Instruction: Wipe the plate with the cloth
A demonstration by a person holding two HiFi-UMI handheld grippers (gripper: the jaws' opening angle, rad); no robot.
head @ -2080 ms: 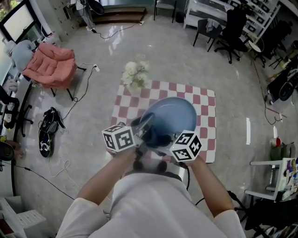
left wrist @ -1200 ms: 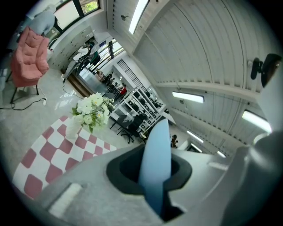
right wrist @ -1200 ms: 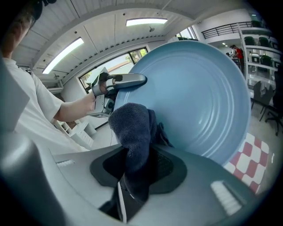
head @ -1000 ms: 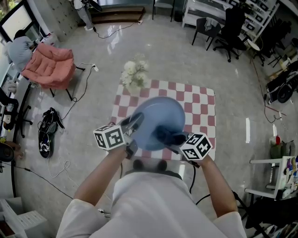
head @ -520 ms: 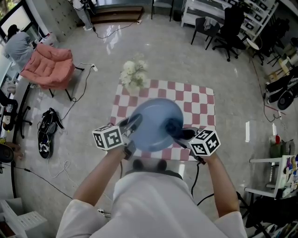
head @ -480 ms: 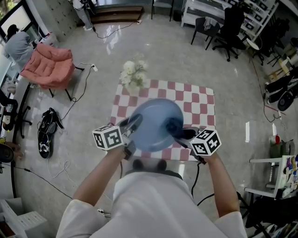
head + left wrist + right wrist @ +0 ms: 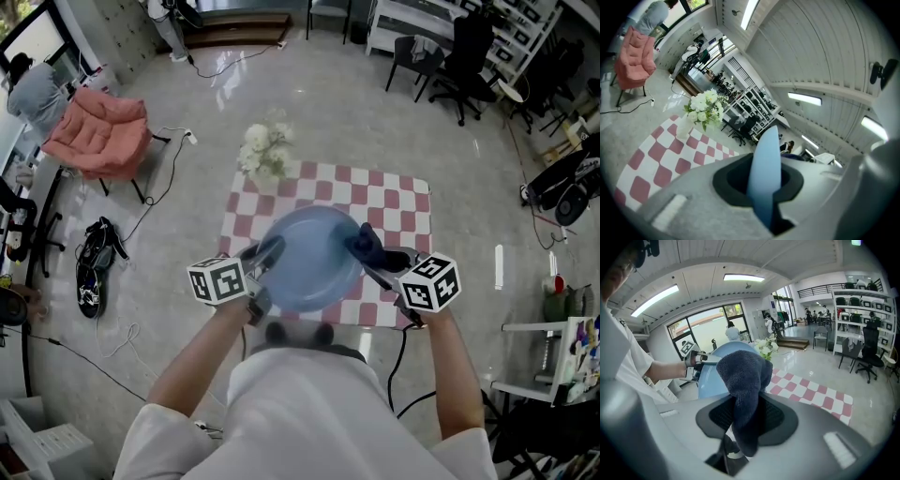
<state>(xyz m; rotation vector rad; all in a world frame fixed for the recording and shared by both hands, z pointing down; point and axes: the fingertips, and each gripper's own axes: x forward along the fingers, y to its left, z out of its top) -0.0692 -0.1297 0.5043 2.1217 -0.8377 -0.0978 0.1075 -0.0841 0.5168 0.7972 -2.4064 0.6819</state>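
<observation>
A light blue plate is held up over the checkered table, tilted. My left gripper is shut on its left rim; in the left gripper view the plate stands edge-on between the jaws. My right gripper is shut on a dark blue cloth that sits at the plate's right rim. In the right gripper view the cloth hangs bunched from the jaws, with the plate just behind it and the left gripper at the far side.
A red-and-white checkered table lies below, with a vase of white flowers at its far left corner. A pink chair and shoes sit on the floor at left. Office chairs stand far right.
The cloth in my right gripper has slid from the plate's middle out to its right rim, and the right gripper has moved right. The left gripper and plate stay nearly still.
</observation>
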